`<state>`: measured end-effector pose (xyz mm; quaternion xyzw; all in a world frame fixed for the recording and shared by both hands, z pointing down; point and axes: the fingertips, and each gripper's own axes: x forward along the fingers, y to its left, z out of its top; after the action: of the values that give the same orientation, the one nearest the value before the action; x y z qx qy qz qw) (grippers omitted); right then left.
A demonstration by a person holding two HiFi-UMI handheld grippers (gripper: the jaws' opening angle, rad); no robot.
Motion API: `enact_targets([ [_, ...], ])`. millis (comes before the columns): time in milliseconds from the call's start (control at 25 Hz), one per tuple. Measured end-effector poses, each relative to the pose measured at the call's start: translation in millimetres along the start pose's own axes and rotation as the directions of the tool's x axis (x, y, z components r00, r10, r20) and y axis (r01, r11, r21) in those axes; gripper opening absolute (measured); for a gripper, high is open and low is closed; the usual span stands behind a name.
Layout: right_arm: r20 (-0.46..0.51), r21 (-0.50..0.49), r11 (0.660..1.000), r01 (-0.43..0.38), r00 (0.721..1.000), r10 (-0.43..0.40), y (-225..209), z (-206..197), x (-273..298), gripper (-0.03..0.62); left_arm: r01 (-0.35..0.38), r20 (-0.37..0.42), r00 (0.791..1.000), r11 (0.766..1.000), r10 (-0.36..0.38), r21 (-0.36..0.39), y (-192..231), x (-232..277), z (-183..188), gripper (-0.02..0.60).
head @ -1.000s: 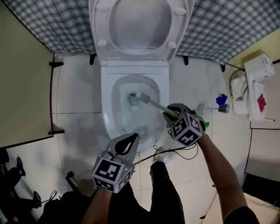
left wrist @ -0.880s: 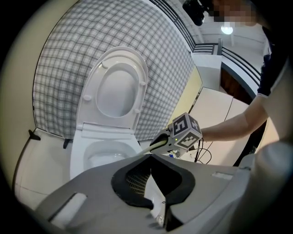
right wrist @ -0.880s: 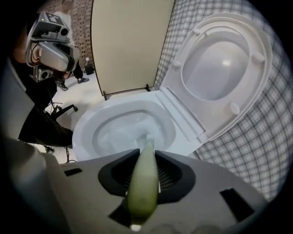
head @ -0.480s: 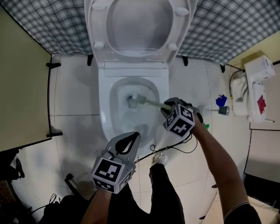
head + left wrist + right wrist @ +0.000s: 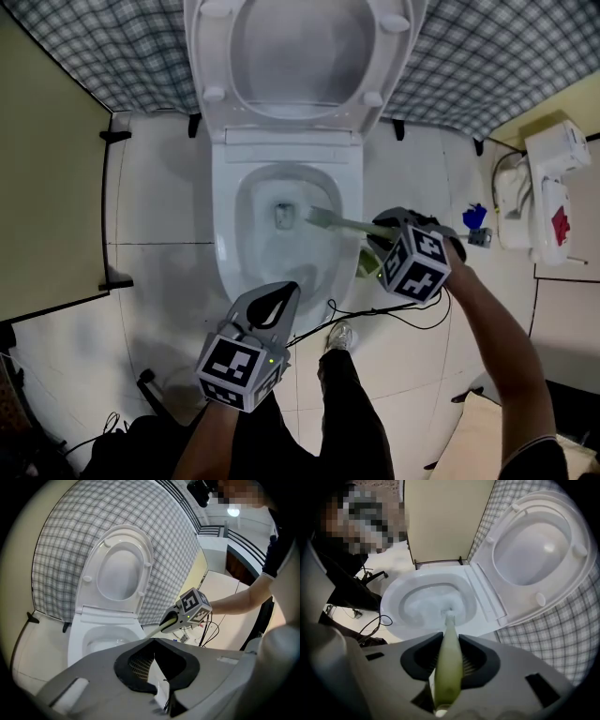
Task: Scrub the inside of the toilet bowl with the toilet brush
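Clamping the pale green plastic toilet brush (image 5: pixel 449 667) by its handle, the right claw (image 5: pixel 450 640) points steeply down. Ahead of its tips, the bristle head sits inside the white ceramic toilet bowl (image 5: pixel 228 246). The left claw (image 5: pixel 153 641), jaws together and empty, hovers with the bowl's near rim just beyond its tips.

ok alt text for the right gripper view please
The right claw grips a pale green toilet brush, its head down inside the white toilet bowl. The seat is raised against a checked wall.
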<state>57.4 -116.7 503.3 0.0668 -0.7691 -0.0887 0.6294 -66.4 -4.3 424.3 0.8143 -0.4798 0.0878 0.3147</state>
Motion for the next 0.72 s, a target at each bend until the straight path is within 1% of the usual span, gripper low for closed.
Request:
enact_targets([
  [120, -0.023, -0.034, 0.999, -0.040, 0.999, 0.039, 11.6, 3.4, -2.5, 0.123, 0.004, 0.001, 1.000, 1.000, -0.004, 0.000, -2.7, 0.0, 0.7, 0.000],
  [240, -0.042, -0.038, 0.998, -0.049, 0.998, 0.047, 23.7, 7.6, 15.6, 0.123, 0.003, -0.005, 1.000, 1.000, -0.003, 0.000, -3.2, -3.0, -0.1, 0.000],
  [400, -0.018, 0.047, 0.997, -0.056, 0.998, 0.057, 36.0, 19.5, 48.0, 0.123, -0.018, -0.008, 1.000, 1.000, 0.018, -0.009, 5.7, -12.0, -6.1, 0.000],
  [520, -0.011, 0.091, 0.994, -0.066, 0.998, 0.067, 45.6, 27.7, 68.0, 0.123, -0.030, -0.012, 0.999, 0.999, 0.030, -0.014, 11.6, -17.9, -10.0, 0.000],
  [640, -0.008, 0.121, 0.990, -0.073, 0.997, 0.075, 48.2, 27.1, 69.0, 0.123, -0.030, -0.011, 0.999, 0.999, 0.030, -0.011, 12.7, -19.7, -10.9, 0.000],
  [720, -0.012, 0.132, 0.989, -0.068, 0.997, 0.071, 50.0, 18.6, 60.8, 0.123, -0.030, -0.011, 0.999, 0.999, 0.030, -0.012, 12.2, -20.6, -12.3, 0.000],
])
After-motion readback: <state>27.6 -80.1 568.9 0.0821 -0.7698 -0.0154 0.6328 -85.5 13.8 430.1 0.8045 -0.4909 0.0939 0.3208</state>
